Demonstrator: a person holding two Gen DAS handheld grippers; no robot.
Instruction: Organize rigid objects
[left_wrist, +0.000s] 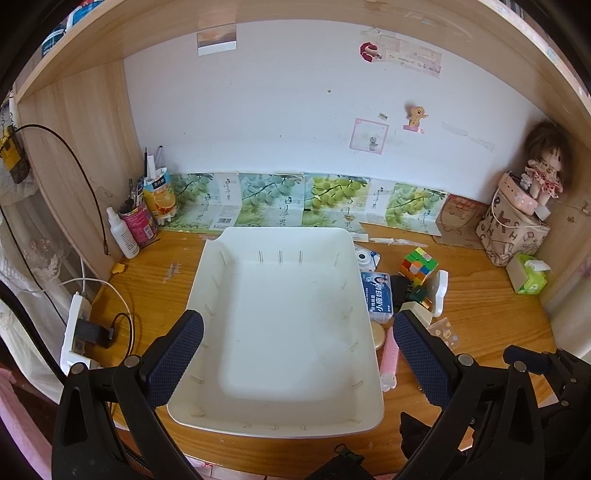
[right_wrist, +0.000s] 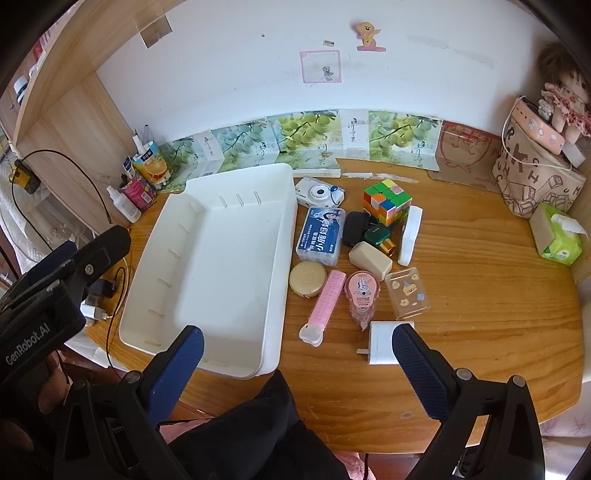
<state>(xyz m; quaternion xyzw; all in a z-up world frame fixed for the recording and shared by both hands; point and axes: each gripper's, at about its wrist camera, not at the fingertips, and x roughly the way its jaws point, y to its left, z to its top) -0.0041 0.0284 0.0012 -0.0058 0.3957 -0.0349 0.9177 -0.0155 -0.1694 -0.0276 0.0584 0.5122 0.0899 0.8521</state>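
Both claws, left (left_wrist: 297, 354) and right (right_wrist: 297, 363), wide, empty. My worry: small items crammed beside white plastic tray (right_wrist: 207, 258), grabbing pink ridged roller (right_wrist: 325, 299) could knock round gold compact (right_wrist: 307, 279).

On the worktop (right_wrist: 480, 295), with the tray (right_wrist: 210, 266) as landmark: just right of its far corner, camera (right_wrist: 317, 194); right of that, puzzle cube (right_wrist: 386, 201). Beside its right wall, floss box (right_wrist: 321, 236), round compact (right_wrist: 307, 278), hair roller (right_wrist: 323, 304). Further right, tape dispenser (right_wrist: 361, 295), clear box (right_wrist: 408, 293), charger plug (right_wrist: 382, 341). Behind its left corner, spray bottle (right_wrist: 123, 205) and pen cup (right_wrist: 138, 192). Left of it, power strip (left_wrist: 75, 332).
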